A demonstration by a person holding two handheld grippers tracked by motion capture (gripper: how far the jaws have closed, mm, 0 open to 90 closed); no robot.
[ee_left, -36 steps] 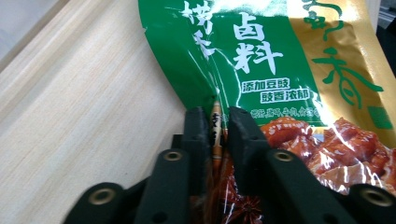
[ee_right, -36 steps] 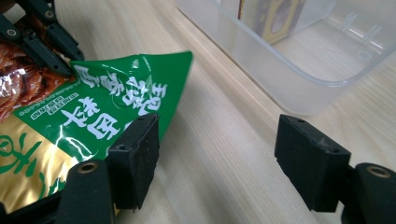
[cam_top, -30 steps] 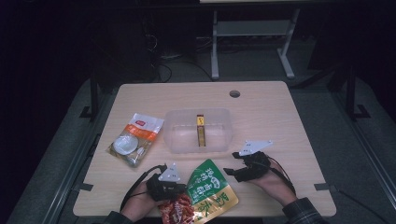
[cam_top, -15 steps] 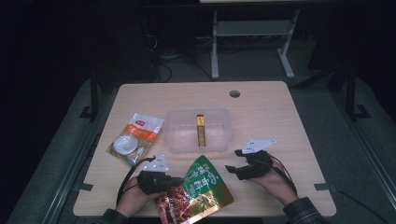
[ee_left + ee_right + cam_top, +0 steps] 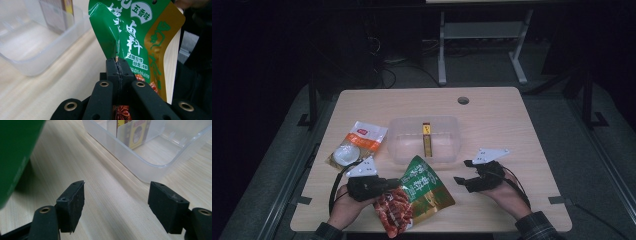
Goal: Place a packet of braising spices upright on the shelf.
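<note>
Here the left gripper [image 5: 384, 185] pinches the green packet [image 5: 424, 187]; at three o'clock, the right gripper [image 5: 464, 179] gapes wide, empty.

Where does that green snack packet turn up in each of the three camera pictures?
High view: green packet lower centre, pinched by the left gripper.
Left gripper view: centre to upper right, its edge between the shut jaws.
Right gripper view: blurred, top left corner.
Shared landmark: clear plastic tub.
</note>
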